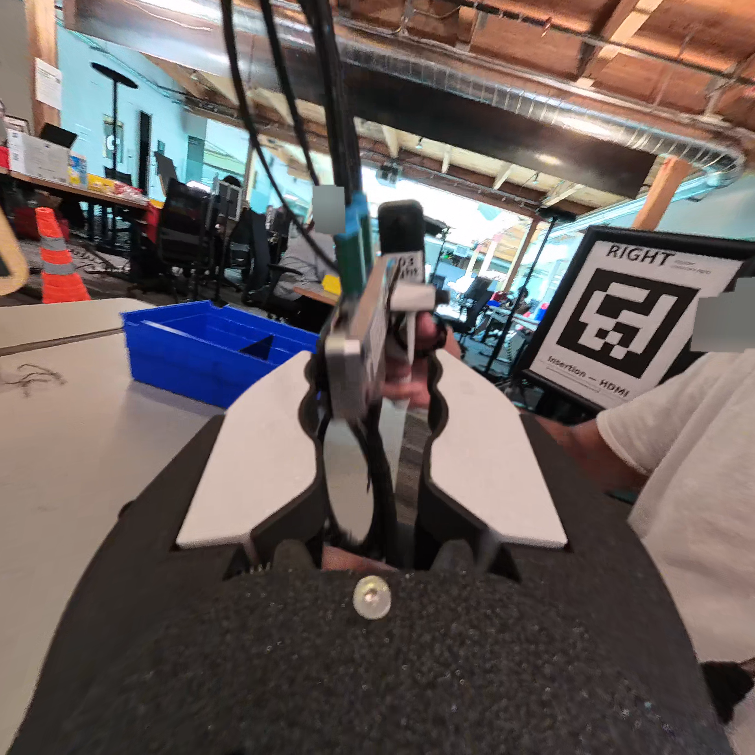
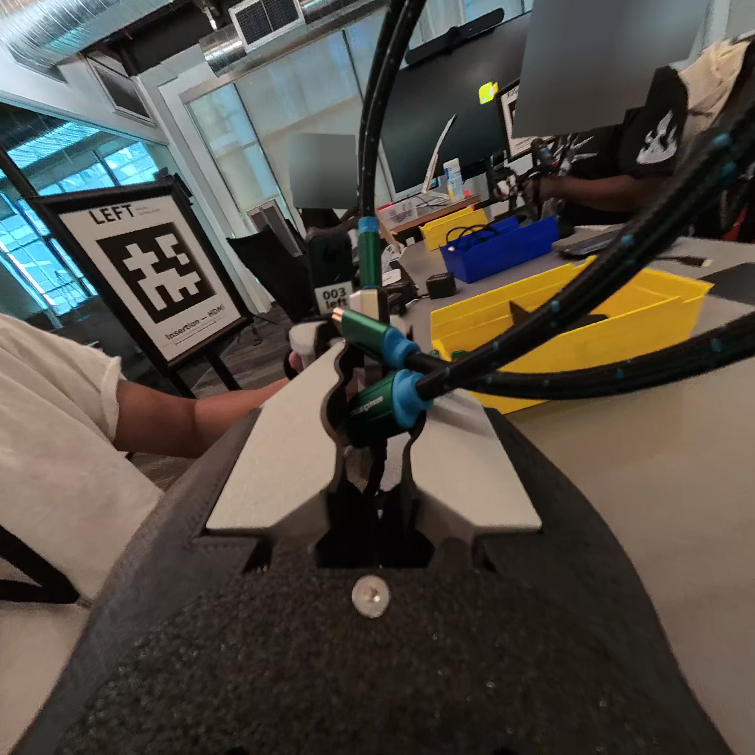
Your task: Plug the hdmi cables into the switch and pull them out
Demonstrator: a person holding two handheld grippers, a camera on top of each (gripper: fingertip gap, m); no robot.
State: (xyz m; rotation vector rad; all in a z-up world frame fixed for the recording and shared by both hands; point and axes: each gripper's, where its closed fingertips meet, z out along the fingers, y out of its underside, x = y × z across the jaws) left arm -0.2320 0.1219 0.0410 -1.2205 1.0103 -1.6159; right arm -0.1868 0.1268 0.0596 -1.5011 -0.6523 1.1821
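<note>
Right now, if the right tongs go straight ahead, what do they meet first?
Likely the second green plug just beyond the held plug in the right tongs, then the silver switch in the left tongs; depth unclear.

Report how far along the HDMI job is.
Done: one green plug stands in the top of the switch, which the left gripper holds off the table. In hand: the right gripper clamps a second plug; a third plug hangs free beside it, its tip bare. Left: seat those two, then pull all out.
</note>
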